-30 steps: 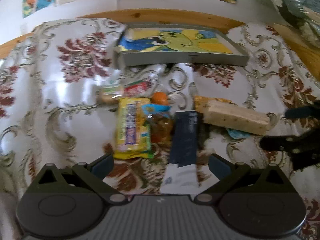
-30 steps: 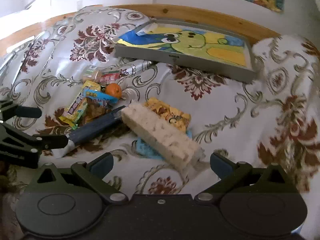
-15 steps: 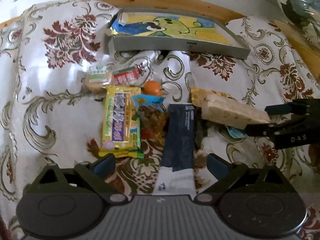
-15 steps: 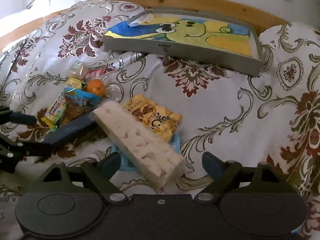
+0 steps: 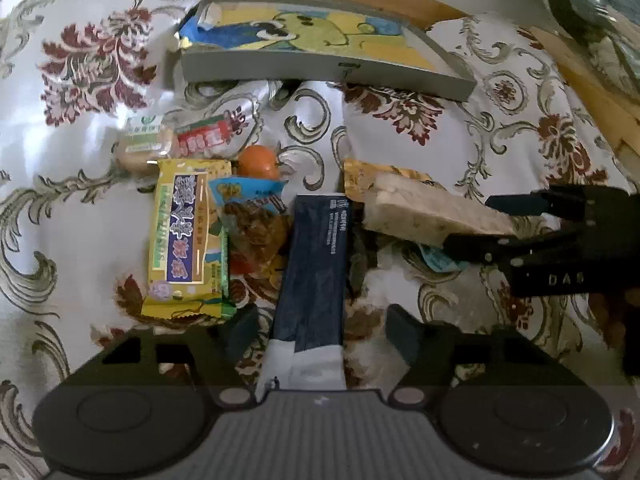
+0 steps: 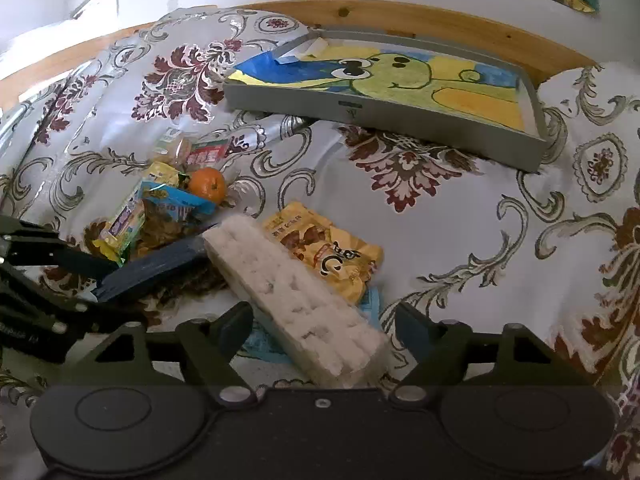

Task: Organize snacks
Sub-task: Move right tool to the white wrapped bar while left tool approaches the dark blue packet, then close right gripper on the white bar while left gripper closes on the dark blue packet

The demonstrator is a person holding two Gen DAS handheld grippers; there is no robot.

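Snacks [image 5: 188,236] heaped on floral cloth [image 6: 460,216], wooden rail behind; both grippers' fingers spread, pinching nothing.

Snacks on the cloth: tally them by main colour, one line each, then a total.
Yellow: 2, the long yellow packet and the crumpled yellow packet
Orange: 1, the tangerine
Dark blue: 1, the dark blue bar
Light blue: 1, the blue-topped bag
Pale: 1, the puffed rice block
Red: 1, the red packet
Green-white: 1, the round biscuit packet
Total: 8
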